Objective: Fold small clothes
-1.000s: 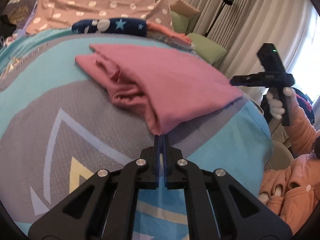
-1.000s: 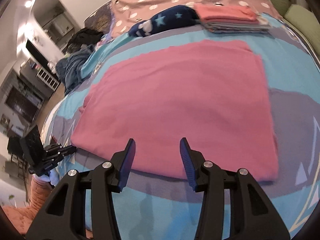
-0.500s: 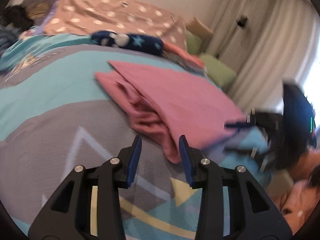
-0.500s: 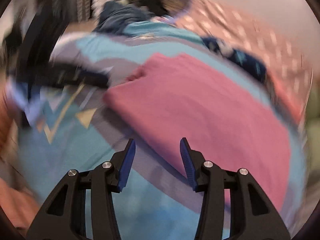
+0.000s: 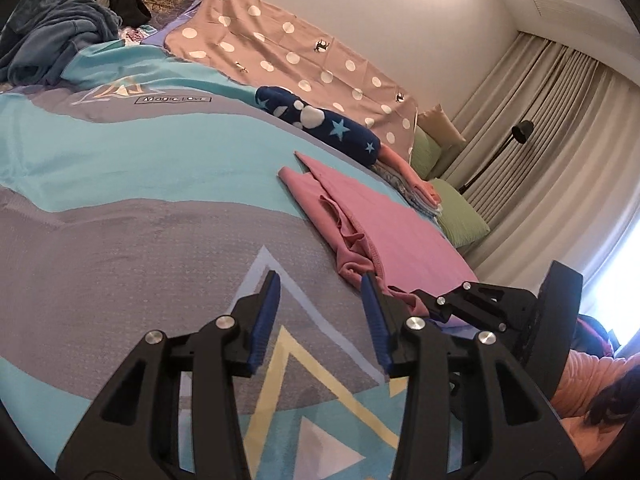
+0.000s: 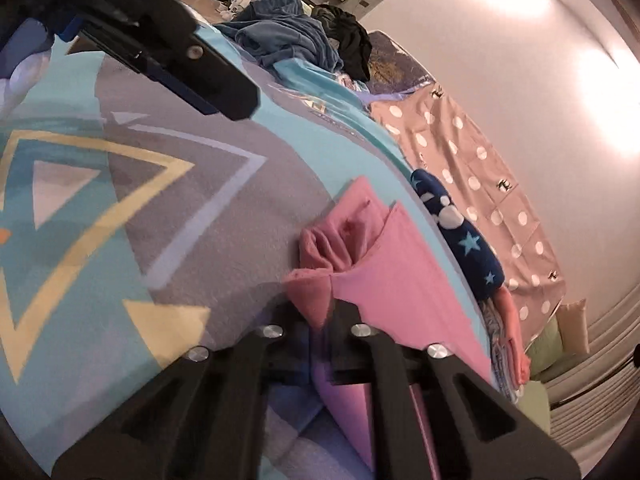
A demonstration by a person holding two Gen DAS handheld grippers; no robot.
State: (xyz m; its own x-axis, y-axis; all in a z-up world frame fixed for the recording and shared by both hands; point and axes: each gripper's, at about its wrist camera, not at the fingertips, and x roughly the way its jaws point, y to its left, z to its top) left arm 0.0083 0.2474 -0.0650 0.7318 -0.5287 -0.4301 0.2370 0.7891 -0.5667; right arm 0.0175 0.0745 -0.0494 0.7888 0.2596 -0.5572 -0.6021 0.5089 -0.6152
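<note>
A pink garment, folded over with a bunched edge, lies on the teal and grey bedcover. My left gripper hovers just left of its near corner, jaws opening, with only bedcover between the blue pads. My right gripper is shut on that near corner of the pink garment. In the left wrist view the right gripper comes in from the right, pinching the corner. The left gripper shows at the upper left of the right wrist view.
Behind the garment lie a navy star-print roll and a stack of folded clothes. A dotted blanket covers the bed's head. Blue and black clothes are heaped far left. Green pillows, a floor lamp and an orange sleeve are right.
My left gripper let go of the pink corner, opened and moved off to the left. My right gripper rolled, came down to the near corner and shut on it.
</note>
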